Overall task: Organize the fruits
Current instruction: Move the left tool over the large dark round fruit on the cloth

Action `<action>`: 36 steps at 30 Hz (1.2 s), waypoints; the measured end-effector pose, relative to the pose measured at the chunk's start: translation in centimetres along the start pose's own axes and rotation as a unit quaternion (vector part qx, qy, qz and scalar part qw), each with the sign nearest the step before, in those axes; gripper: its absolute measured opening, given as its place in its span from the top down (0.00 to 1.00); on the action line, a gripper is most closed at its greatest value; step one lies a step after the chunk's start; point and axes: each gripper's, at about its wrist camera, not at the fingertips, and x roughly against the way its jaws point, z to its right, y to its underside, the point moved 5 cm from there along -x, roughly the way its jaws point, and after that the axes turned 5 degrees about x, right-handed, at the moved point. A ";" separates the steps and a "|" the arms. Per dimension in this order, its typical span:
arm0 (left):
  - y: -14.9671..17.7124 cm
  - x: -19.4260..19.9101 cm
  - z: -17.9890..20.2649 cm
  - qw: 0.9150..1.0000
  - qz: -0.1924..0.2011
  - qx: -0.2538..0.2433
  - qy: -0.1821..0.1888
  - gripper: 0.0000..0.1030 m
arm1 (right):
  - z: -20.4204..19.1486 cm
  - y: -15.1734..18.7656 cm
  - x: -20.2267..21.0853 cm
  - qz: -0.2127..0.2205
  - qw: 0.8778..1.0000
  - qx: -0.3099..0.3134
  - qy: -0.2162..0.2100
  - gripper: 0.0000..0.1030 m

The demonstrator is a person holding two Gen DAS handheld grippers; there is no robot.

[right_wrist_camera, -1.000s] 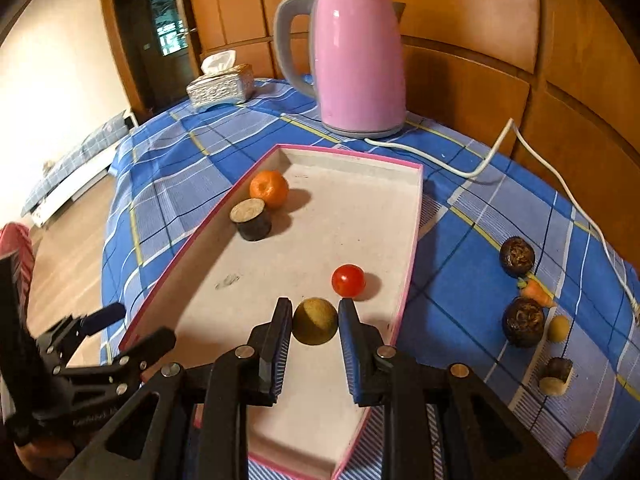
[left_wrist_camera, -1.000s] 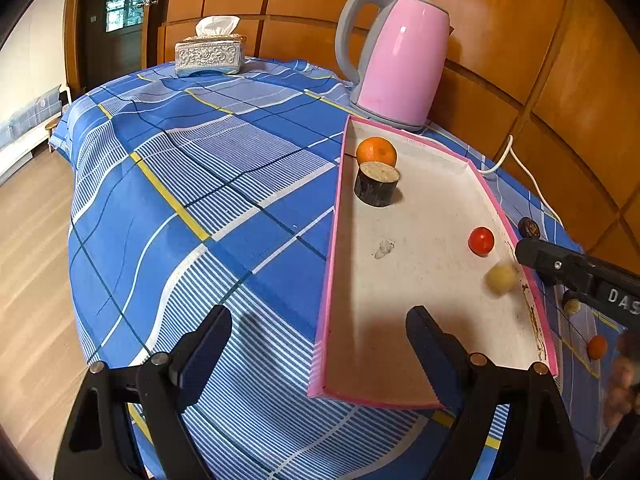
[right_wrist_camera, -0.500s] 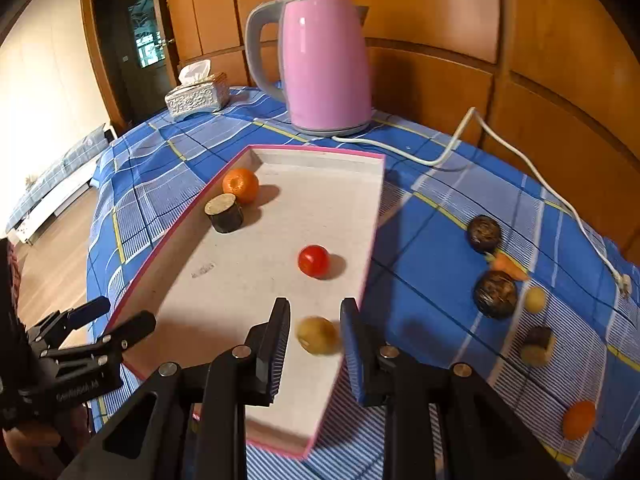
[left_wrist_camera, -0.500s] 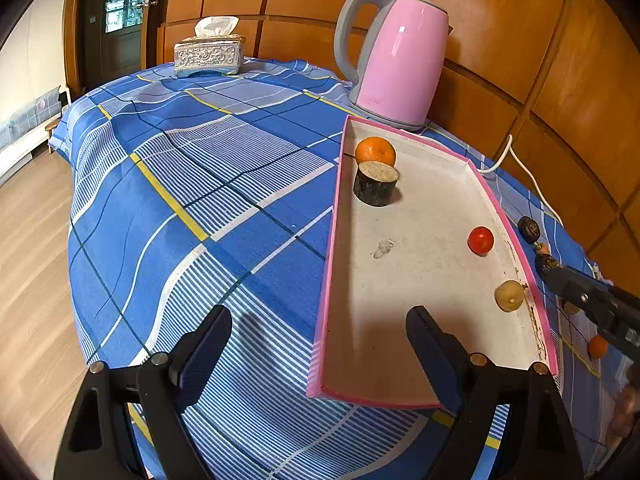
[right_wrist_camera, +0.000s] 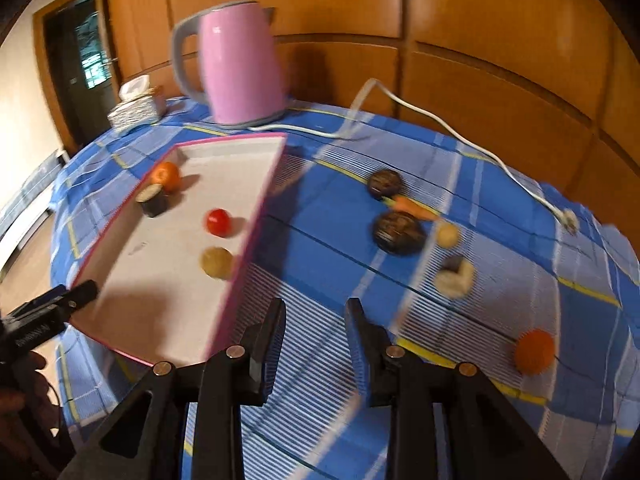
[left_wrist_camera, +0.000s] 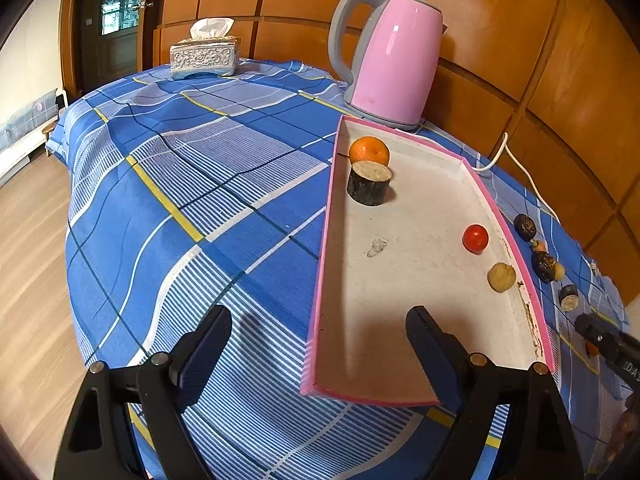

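Observation:
A pink-rimmed tray [left_wrist_camera: 322, 276] [right_wrist_camera: 256, 216] holds an orange [left_wrist_camera: 369, 150] [right_wrist_camera: 166, 176], a dark cut stump piece [left_wrist_camera: 369, 183] [right_wrist_camera: 153, 199], a red tomato [left_wrist_camera: 475, 238] [right_wrist_camera: 218, 221] and a tan round fruit [left_wrist_camera: 501, 277] [right_wrist_camera: 216, 262]. My left gripper [left_wrist_camera: 318, 340] is open at the tray's near end. My right gripper [right_wrist_camera: 315, 332] is open and empty, above the cloth right of the tray. Loose on the cloth lie two dark round fruits [right_wrist_camera: 385, 184] [right_wrist_camera: 398, 232], a carrot [right_wrist_camera: 414, 208], a small yellow fruit [right_wrist_camera: 447, 235], a cut piece [right_wrist_camera: 454, 276] and an orange fruit [right_wrist_camera: 534, 350].
A pink kettle [left_wrist_camera: 386, 56] [right_wrist_camera: 236, 64] stands behind the tray, its white cord [right_wrist_camera: 440, 124] trailing right across the blue plaid cloth [left_wrist_camera: 180, 184]. A silver tissue box [left_wrist_camera: 204, 56] sits at the far left. The table edge drops to wooden floor on the left.
My right gripper let go of the tan fruit in the tray, drew back and swung right over the cloth. The left gripper has stayed put.

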 end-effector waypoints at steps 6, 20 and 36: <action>0.0 -0.1 0.1 1.000 -0.003 -0.002 0.001 0.13 | 3.6 1.9 0.7 -0.006 0.998 -0.043 0.038 0.70; 0.0 -0.1 0.4 1.000 -0.004 -0.011 0.002 0.13 | 13.7 6.5 4.1 0.010 0.963 -0.176 0.203 0.70; -2.4 2.0 6.6 0.993 0.004 -0.086 0.078 0.14 | 21.8 14.2 4.6 -0.021 0.894 -0.308 0.325 0.61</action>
